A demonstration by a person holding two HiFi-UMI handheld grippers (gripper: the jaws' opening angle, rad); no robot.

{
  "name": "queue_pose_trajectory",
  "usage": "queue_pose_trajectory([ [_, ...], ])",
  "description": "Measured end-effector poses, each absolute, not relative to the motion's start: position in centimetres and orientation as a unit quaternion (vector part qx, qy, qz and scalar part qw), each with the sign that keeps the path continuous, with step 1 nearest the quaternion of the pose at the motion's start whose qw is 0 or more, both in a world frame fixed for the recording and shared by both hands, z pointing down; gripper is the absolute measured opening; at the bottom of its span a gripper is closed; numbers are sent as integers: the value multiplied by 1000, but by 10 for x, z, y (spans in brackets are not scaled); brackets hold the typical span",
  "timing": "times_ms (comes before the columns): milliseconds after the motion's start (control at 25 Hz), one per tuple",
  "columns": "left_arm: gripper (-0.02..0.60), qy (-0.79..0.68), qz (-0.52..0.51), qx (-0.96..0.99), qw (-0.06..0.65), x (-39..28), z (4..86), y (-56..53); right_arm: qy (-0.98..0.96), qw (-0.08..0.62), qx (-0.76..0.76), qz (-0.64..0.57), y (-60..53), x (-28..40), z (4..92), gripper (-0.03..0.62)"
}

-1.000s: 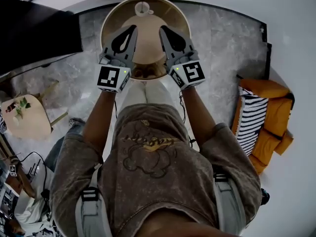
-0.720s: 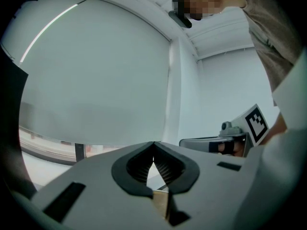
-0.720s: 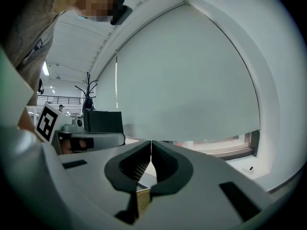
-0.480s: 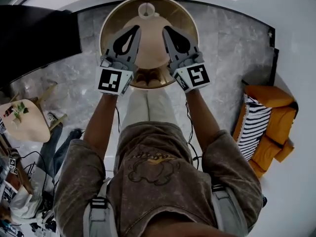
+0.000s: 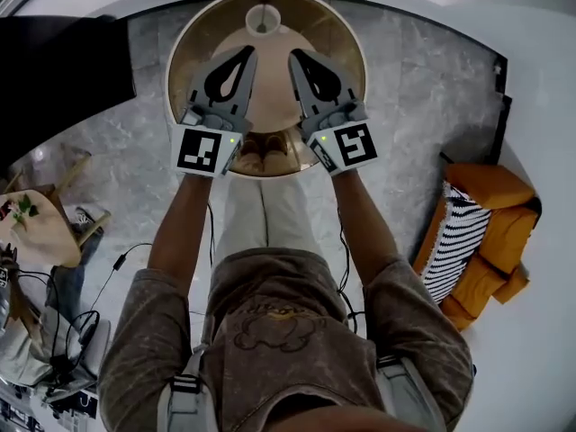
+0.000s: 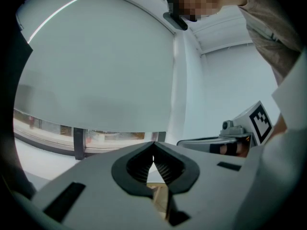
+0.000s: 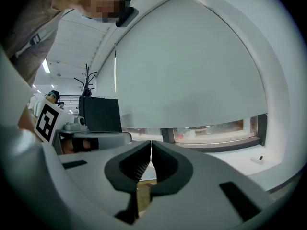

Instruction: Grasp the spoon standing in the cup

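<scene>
2 grippers short of target; approach step, I'd judge. L gripper [image 5: 243,54]: jaws closed, nothing held. Spoon [image 5: 262,9] in cup [image 5: 261,22], far side of round worktop [image 5: 346,57], ahead between both. R gripper [image 5: 296,55]: closed, nothing held. Next: open one, reach fwd to handle.

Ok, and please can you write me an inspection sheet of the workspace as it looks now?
Surface: round wooden table, mostly bare.
Job's things: white cup near the table's far edge; spoon seems to stand in it, too small to be sure.
Clutter: nothing seen.
Grippers: left gripper and right gripper both shut and empty, over the table, short of the cup.
Cables: loose cables on the floor at the left.
Surroundings: grey marble floor; orange sofa with striped cushion at the right; small table at the left.
</scene>
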State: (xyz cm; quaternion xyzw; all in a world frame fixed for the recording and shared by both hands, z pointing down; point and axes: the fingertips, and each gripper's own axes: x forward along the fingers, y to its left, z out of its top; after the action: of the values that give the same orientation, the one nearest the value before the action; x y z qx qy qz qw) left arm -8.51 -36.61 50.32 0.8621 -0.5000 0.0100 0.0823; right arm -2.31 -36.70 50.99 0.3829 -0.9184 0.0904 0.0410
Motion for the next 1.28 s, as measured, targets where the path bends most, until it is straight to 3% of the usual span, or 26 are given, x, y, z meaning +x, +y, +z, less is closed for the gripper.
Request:
queue_pose_trajectory([
  [880,23,-503,30,857,108,-77,575,-401,-920,61,377,95,-399,-16,568,19],
  [960,137,-506,31,855,111,-77,581,-402,-919,61,377,95,-399,-15,570,20],
  [1080,236,-516,33,848,117,-80,586,-403,-918,63,380,95,-399,-16,574,19],
  [1280,250,-521,46,844,116,-86,596,-401,-918,64,379,100,-392,-16,579,19],
])
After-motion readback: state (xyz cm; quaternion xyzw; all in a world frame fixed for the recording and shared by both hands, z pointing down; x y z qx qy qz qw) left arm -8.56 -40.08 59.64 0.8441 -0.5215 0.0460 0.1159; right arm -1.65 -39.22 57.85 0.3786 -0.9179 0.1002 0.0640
